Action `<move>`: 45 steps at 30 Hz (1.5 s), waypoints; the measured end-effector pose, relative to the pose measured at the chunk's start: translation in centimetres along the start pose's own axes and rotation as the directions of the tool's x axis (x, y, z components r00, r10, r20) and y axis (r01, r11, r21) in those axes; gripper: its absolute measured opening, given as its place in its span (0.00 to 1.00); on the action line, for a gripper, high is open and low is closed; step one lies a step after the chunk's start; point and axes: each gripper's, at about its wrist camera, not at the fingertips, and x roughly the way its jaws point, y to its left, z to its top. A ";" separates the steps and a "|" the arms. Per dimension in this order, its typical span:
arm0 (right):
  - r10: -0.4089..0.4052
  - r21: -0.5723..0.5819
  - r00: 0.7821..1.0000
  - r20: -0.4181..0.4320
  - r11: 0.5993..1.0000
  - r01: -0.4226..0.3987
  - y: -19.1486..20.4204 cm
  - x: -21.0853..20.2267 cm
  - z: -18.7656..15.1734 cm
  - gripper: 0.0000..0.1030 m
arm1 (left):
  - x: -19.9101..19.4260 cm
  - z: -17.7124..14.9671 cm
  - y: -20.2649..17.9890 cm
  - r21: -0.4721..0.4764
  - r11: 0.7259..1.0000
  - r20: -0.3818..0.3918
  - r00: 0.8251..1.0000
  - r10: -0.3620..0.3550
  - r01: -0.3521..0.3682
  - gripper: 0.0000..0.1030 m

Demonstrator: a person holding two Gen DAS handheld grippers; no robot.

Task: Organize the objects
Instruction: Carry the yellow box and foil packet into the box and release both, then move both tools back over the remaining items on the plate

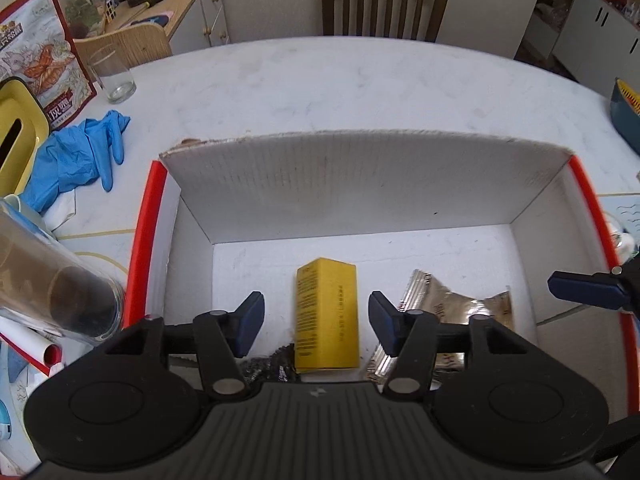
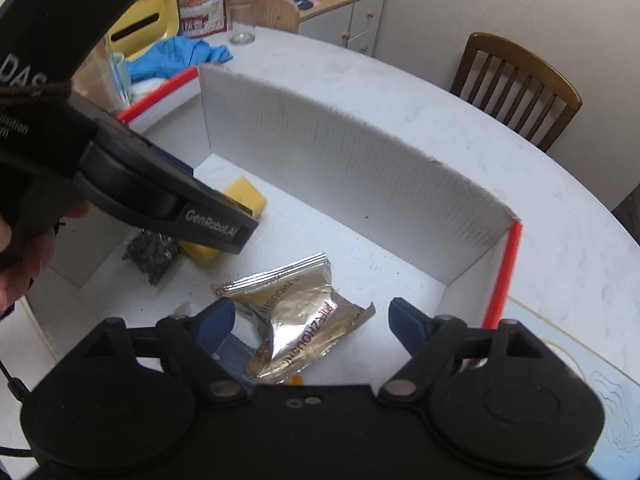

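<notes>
A white cardboard box (image 1: 360, 184) with red edges stands open on the table. Inside lie a yellow carton (image 1: 326, 316), a silver foil packet (image 1: 452, 308) and a dark speckled packet (image 1: 268, 366). My left gripper (image 1: 316, 320) is open above the box, its fingers either side of the yellow carton and clear of it. My right gripper (image 2: 310, 322) is open just above the foil packet (image 2: 296, 316), holding nothing. The yellow carton (image 2: 244, 196) and the dark packet (image 2: 154, 250) also show in the right wrist view, partly hidden by the left gripper's body.
Left of the box are blue gloves (image 1: 78, 152), a drinking glass (image 1: 112, 76), a yellow tissue holder (image 1: 16, 132), a printed bag (image 1: 44, 64) and a lying jar (image 1: 60, 288). A blue basket (image 1: 626, 112) stands at the right. A wooden chair (image 1: 384, 0) is beyond the table.
</notes>
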 end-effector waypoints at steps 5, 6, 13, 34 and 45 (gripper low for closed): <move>0.039 0.023 0.998 0.052 0.999 -0.040 -0.9 -2.4 -0.5 0.84 | -1.9 -0.4 -0.4 -0.010 1.000 0.038 0.999 -0.023 0.024 0.62; 0.043 0.027 0.997 0.064 0.999 -0.044 -0.9 -3.0 -0.6 0.84 | -2.3 -0.5 -0.6 -0.009 1.000 0.045 0.999 -0.029 0.029 0.62; 0.105 0.060 0.984 0.144 0.992 -0.115 -2.5 -6.4 -2.1 0.85 | -5.7 -1.5 -2.2 0.002 0.998 0.109 0.992 -0.062 0.062 0.63; 0.120 0.159 0.954 0.276 0.973 -0.169 -12.8 -14.9 -12.1 0.98 | -11.5 -4.4 -9.7 -0.022 0.983 0.250 0.953 -0.171 0.183 0.82; 0.028 0.307 0.970 0.240 0.946 -0.104 -21.7 -15.8 -18.4 0.98 | -10.1 -5.4 -17.6 0.055 0.982 0.248 0.951 -0.186 0.178 0.83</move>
